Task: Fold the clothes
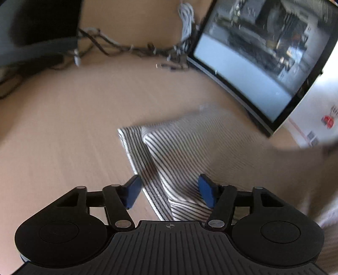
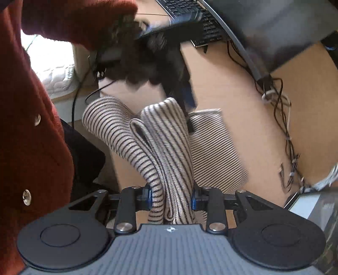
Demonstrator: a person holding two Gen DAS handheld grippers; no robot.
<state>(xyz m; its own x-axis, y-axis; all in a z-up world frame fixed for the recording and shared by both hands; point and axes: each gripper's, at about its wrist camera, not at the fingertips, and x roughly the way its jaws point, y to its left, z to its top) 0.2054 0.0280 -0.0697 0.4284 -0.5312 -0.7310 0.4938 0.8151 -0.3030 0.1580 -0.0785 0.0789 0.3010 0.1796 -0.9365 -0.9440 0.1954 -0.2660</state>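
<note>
Two grippers work one striped garment (image 2: 169,148) on the tan counter (image 1: 63,127). In the right wrist view, the right gripper (image 2: 171,200) sits at the lower centre of the frame, its blue-padded fingers (image 2: 147,198) closed on a bunched fold of the cream cloth with dark stripes. From there the cloth rises in a loop toward the upper centre, where the left gripper (image 2: 186,95) shows, blurred, in a dark-gloved hand (image 2: 143,63) with a red sleeve (image 2: 74,19). Part of the garment lies flat on the counter right of centre.

In the left wrist view, the left gripper (image 1: 169,191) fills the bottom of the frame, its blue fingers (image 1: 133,191) spread apart with folded striped cloth (image 1: 179,152) lying between and beyond them; neither pad presses the fabric. A monitor (image 1: 264,63) stands at the upper right, and a tangle of cables (image 1: 126,48) runs along the top. A keyboard (image 2: 190,19) sits at the top of the right wrist view.
</note>
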